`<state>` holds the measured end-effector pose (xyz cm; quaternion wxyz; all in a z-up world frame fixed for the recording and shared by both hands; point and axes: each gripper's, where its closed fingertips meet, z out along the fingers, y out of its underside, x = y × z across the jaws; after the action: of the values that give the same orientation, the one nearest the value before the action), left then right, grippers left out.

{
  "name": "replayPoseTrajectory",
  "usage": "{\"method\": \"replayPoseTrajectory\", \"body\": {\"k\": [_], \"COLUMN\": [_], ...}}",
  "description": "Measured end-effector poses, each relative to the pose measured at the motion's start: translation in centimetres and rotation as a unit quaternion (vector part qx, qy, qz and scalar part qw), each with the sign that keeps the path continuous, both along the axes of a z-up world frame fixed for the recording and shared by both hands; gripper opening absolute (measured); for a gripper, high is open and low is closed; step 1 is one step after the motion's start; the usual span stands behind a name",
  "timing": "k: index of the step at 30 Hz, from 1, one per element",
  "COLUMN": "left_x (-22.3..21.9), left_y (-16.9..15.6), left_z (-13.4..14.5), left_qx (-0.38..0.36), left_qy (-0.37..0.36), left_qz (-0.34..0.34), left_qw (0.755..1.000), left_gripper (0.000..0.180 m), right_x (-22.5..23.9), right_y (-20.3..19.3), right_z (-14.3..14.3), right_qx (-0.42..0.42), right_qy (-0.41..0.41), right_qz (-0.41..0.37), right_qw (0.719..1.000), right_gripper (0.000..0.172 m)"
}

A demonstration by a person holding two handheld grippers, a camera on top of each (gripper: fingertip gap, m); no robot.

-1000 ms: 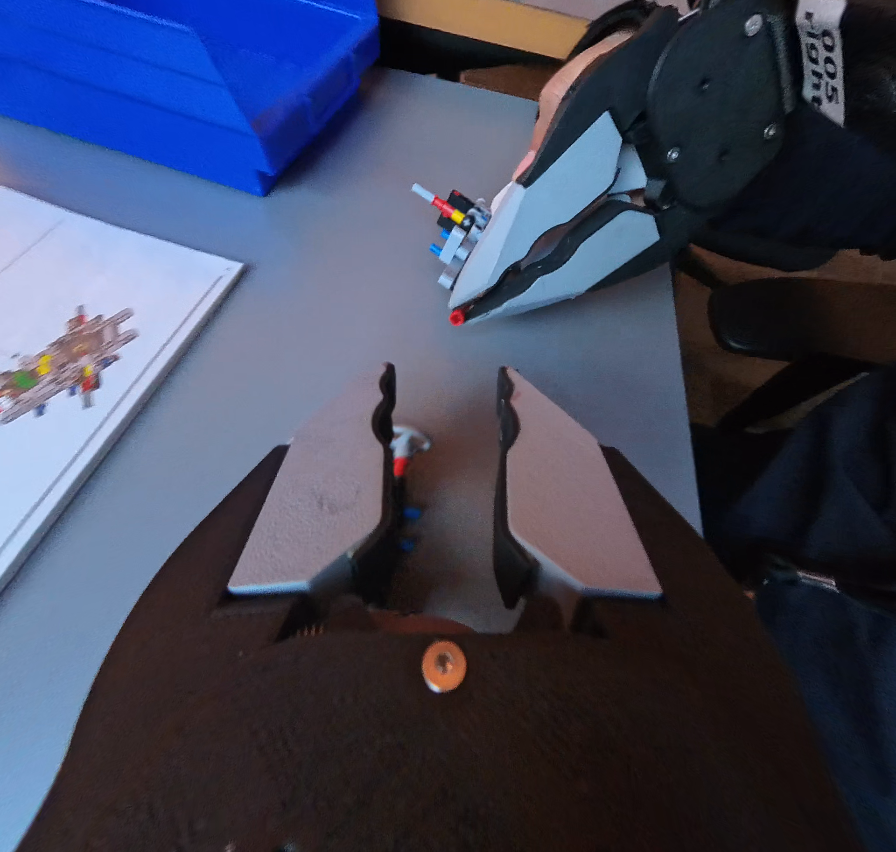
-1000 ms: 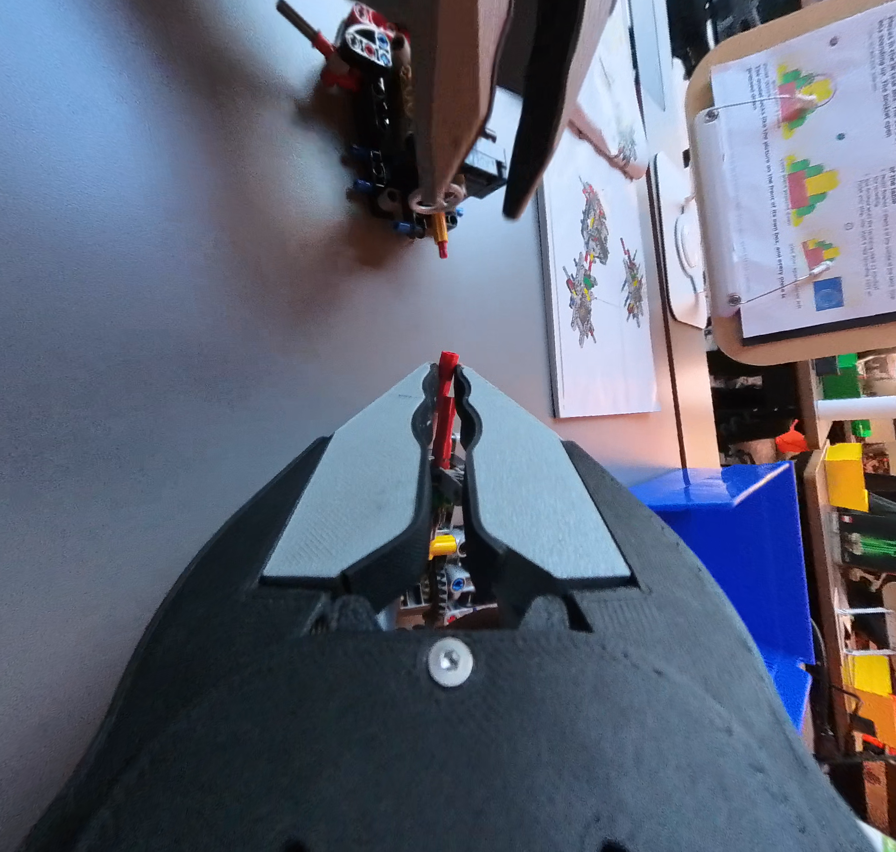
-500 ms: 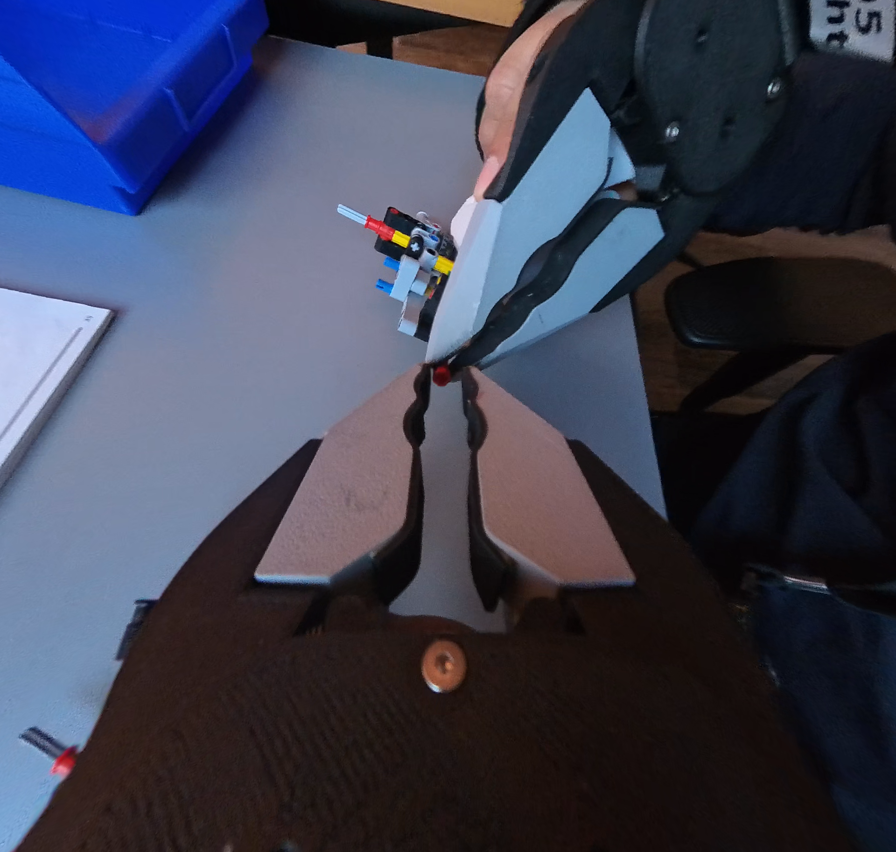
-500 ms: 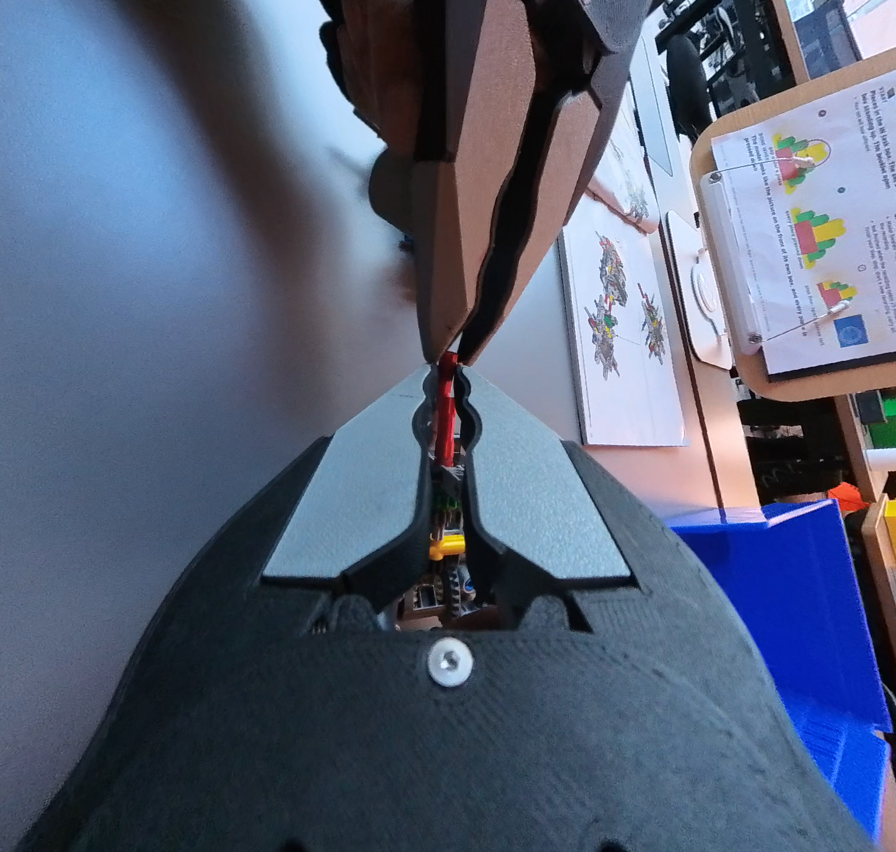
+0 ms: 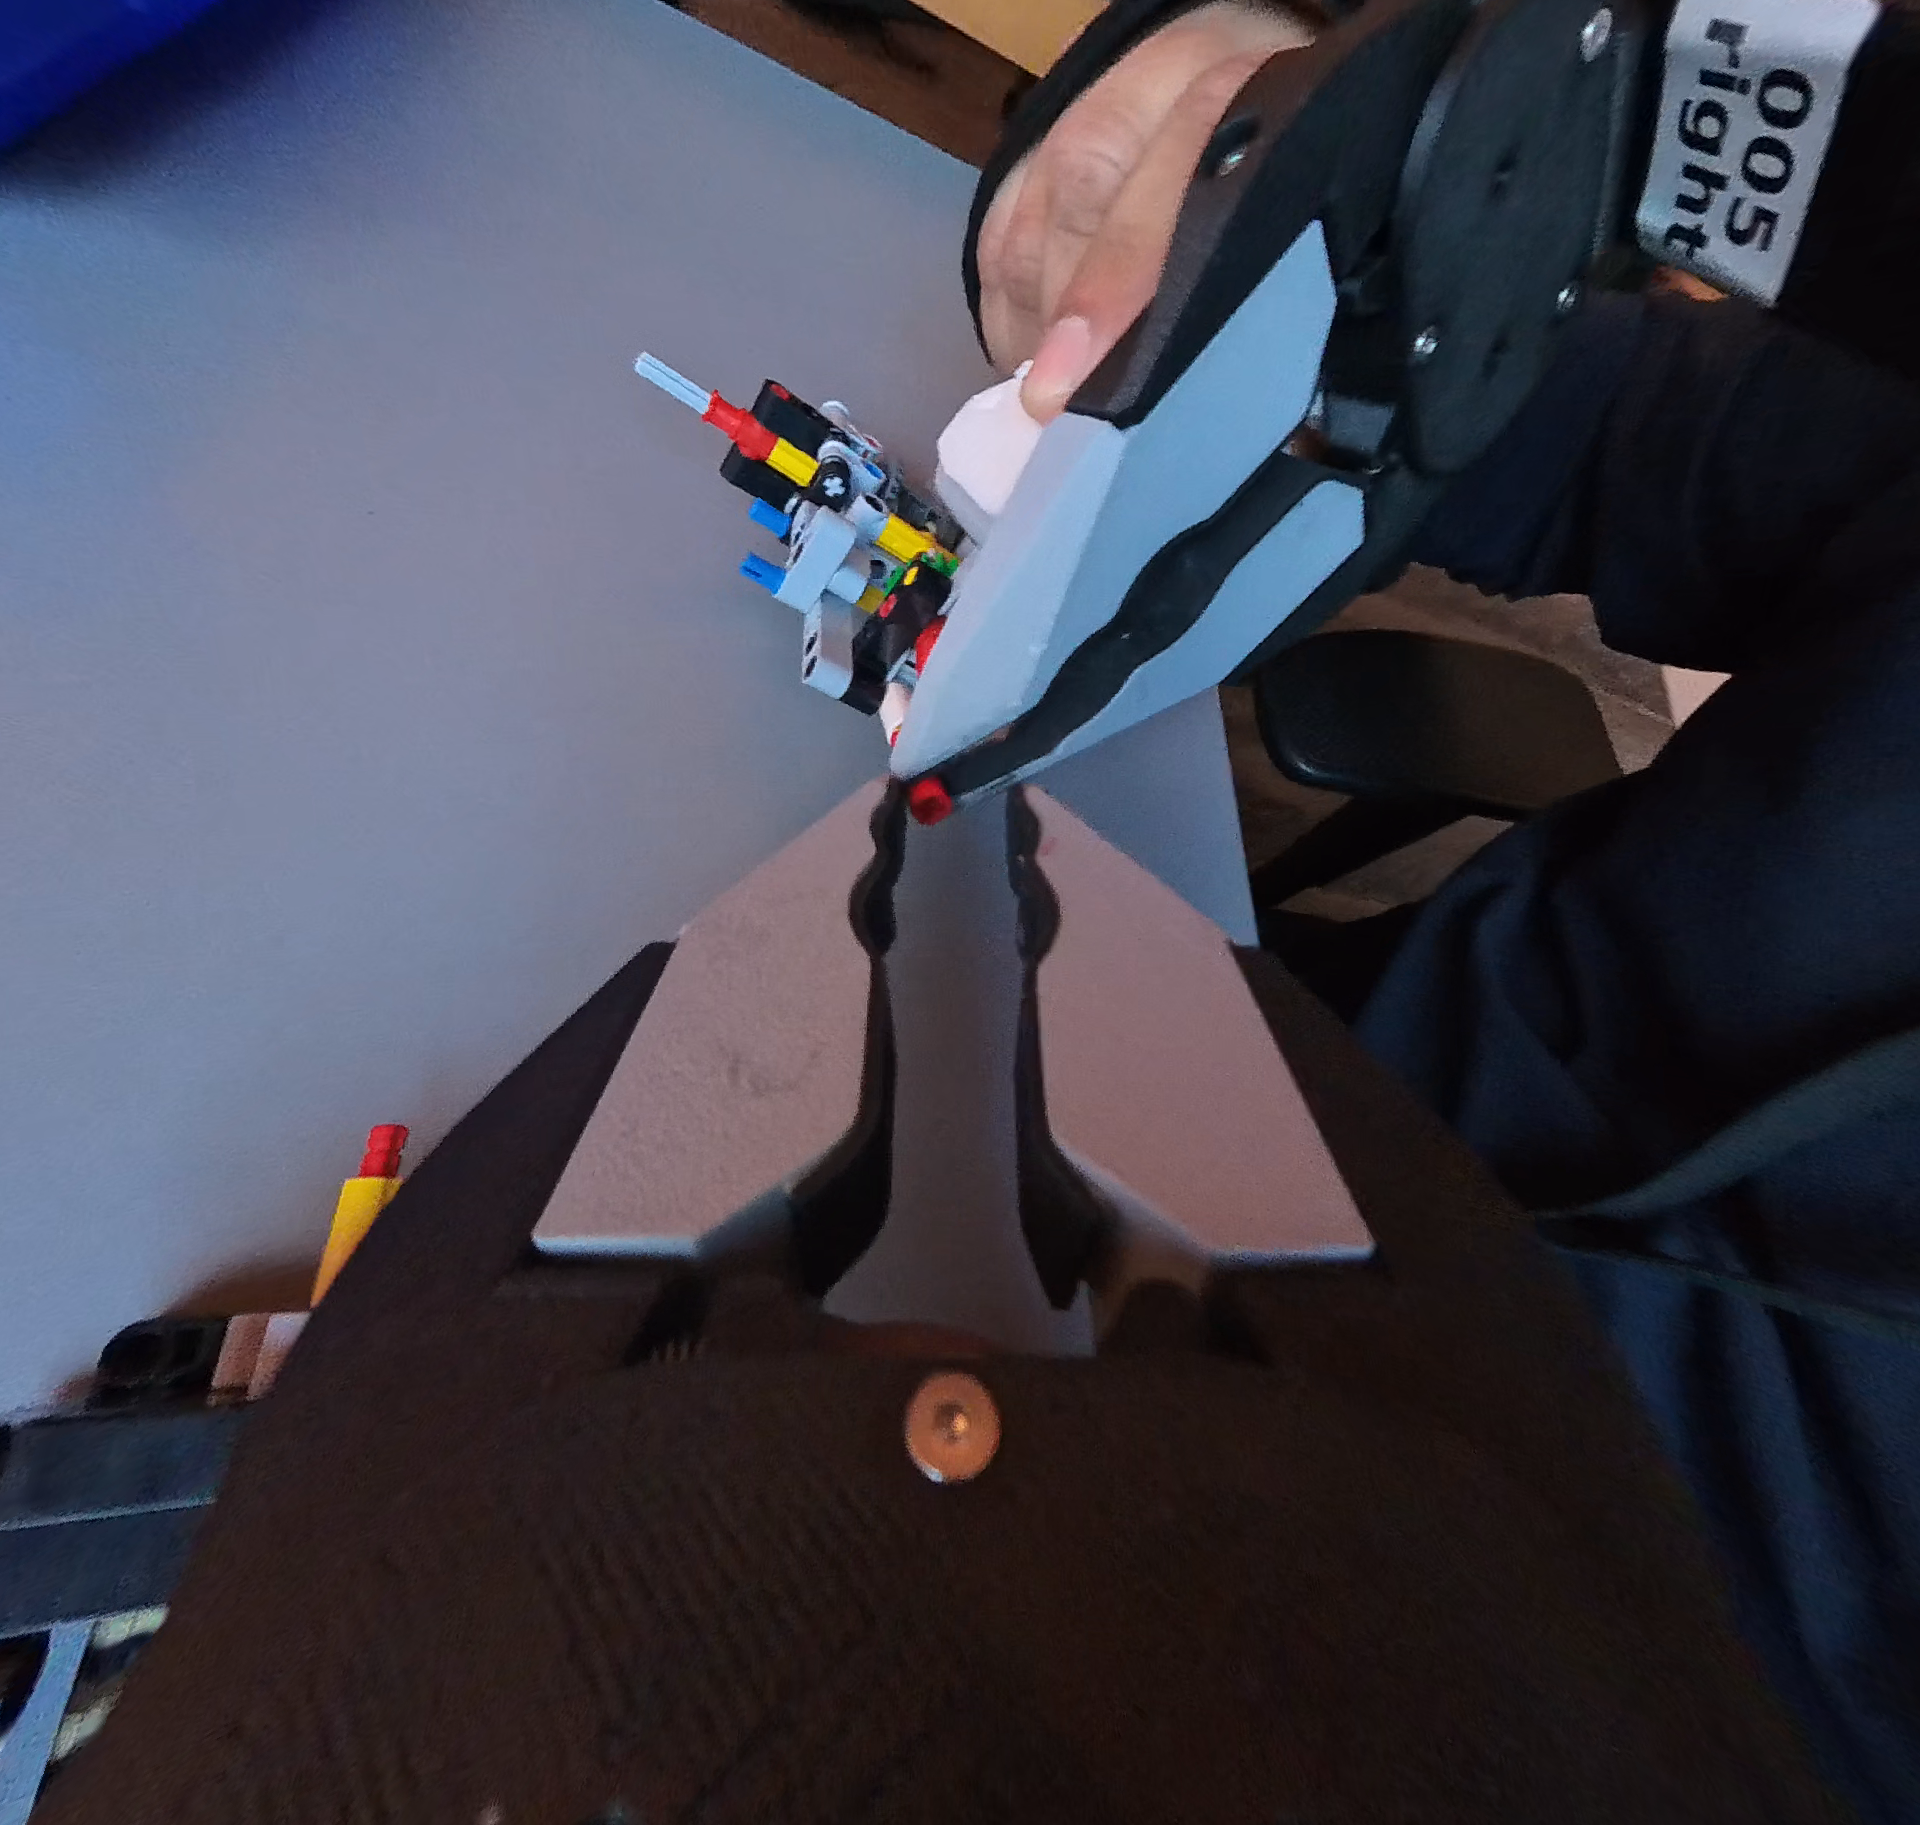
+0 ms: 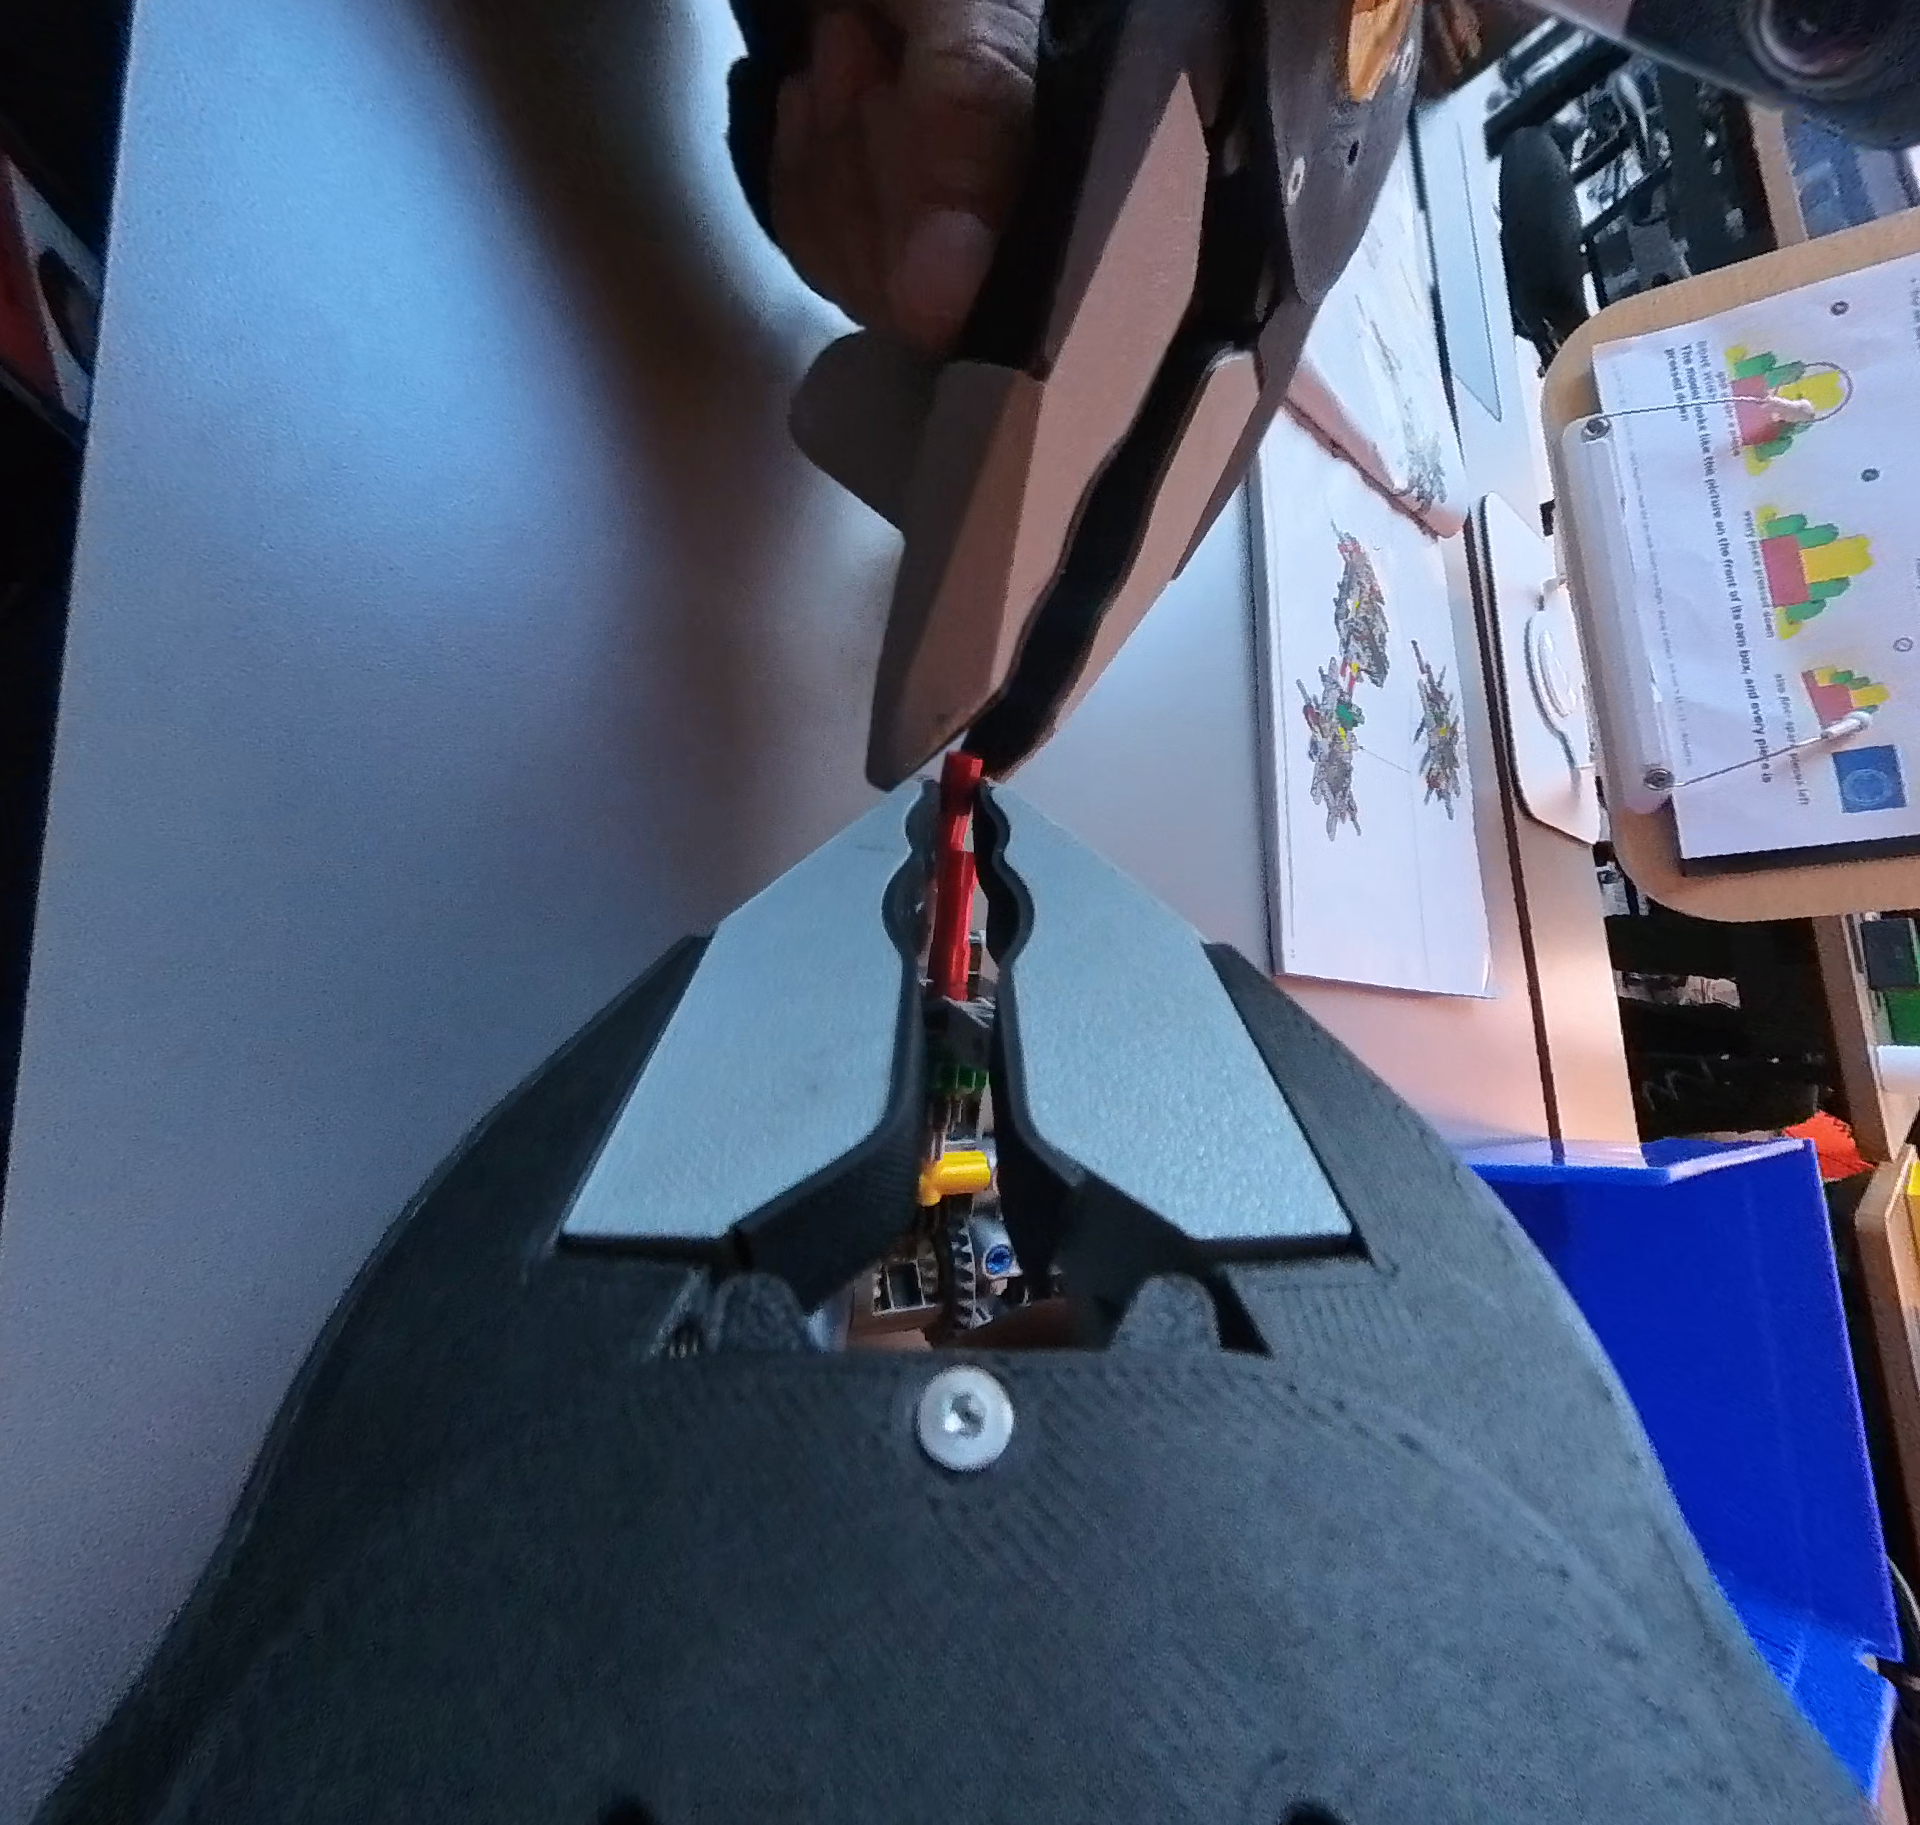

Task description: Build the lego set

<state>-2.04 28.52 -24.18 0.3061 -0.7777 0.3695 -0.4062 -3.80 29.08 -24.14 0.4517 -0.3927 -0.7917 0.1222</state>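
Red axle (image 6: 954, 876) between right gripper's (image 6: 951, 799) fingers (image 6: 1003, 840).

This looks like a lab or workshop bench for building-brick assembly. A grey table (image 5: 364, 632) carries a blue parts bin (image 6: 1714, 1412) and open picture instructions (image 6: 1371, 736), and on the far right stand shelves of coloured parts (image 6: 1891, 986) behind a clipped instruction sheet (image 6: 1766, 591).
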Motion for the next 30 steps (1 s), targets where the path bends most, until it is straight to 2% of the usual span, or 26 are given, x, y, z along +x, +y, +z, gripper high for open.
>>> {"method": "replayPoseTrajectory", "body": {"k": [8, 11, 15, 17, 22, 30], "left_x": [0.2, -0.1, 0.0, 0.1, 0.0, 0.2], "left_y": [-0.4, -0.2, -0.6, -0.7, -0.3, -0.4], "left_z": [-1.0, -1.5, -1.6, -1.0, -0.9, -1.5], "left_qx": [-0.006, 0.014, 0.017, 0.002, -0.012, -0.032], "left_qy": [0.016, 0.041, 0.051, 0.031, 0.015, 0.02], "left_qz": [-0.002, 0.004, 0.0, -0.001, 0.011, 0.007], "left_qw": [1.0, 0.999, 0.999, 1.0, 1.0, 0.999], "left_gripper": [0.011, 0.002, 0.003, 0.016, 0.006, 0.01], "right_x": [0.4, 0.5, 0.6, 0.7, 0.7, 0.8], "right_y": [-0.5, -0.5, -0.8, -0.7, -1.0, -1.1], "right_z": [-0.7, -0.9, -1.0, -1.2, -1.5, -1.8], "right_qx": [-0.006, -0.002, -0.001, 0.004, 0.009, 0.012], "right_qy": [-0.021, -0.028, -0.033, -0.039, -0.045, -0.048], "right_qz": [0.016, 0.016, 0.023, 0.022, 0.024, 0.024], "right_qw": [1.0, 0.999, 0.999, 0.999, 0.999, 0.999], "right_gripper": [0.003, 0.003, 0.002, 0.003, 0.003, 0.003]}}
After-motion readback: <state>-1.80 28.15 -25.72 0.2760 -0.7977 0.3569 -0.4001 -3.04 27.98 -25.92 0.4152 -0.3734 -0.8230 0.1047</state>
